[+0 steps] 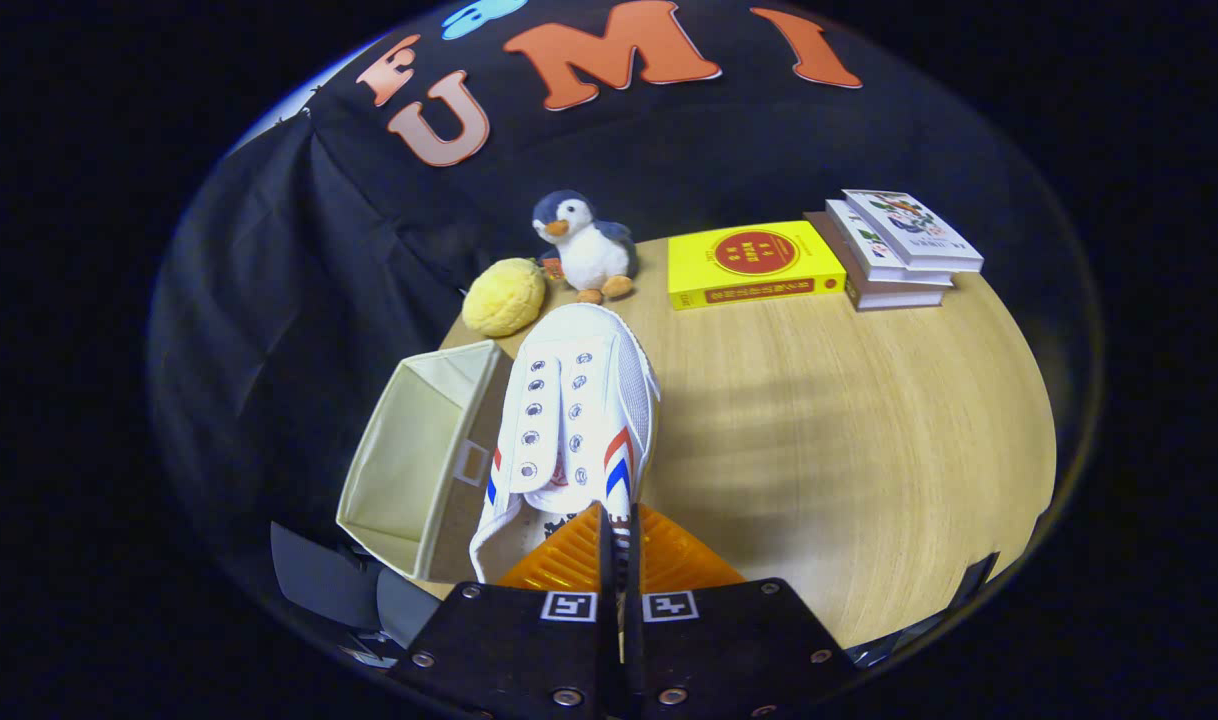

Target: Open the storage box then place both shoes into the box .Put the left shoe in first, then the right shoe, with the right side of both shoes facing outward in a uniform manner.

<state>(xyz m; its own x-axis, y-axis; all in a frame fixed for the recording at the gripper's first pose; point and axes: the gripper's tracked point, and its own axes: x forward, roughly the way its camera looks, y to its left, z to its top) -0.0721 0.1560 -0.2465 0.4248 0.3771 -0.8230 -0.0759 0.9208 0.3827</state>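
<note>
Jaws clenched on white shoe heel, open storage box just left, bare table right.

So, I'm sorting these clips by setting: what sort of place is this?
Probably a staged booth, not a real home: a black cloth wall behind a wooden table set with a toy penguin, books and a box. The tongs grip a white shoe.
</note>
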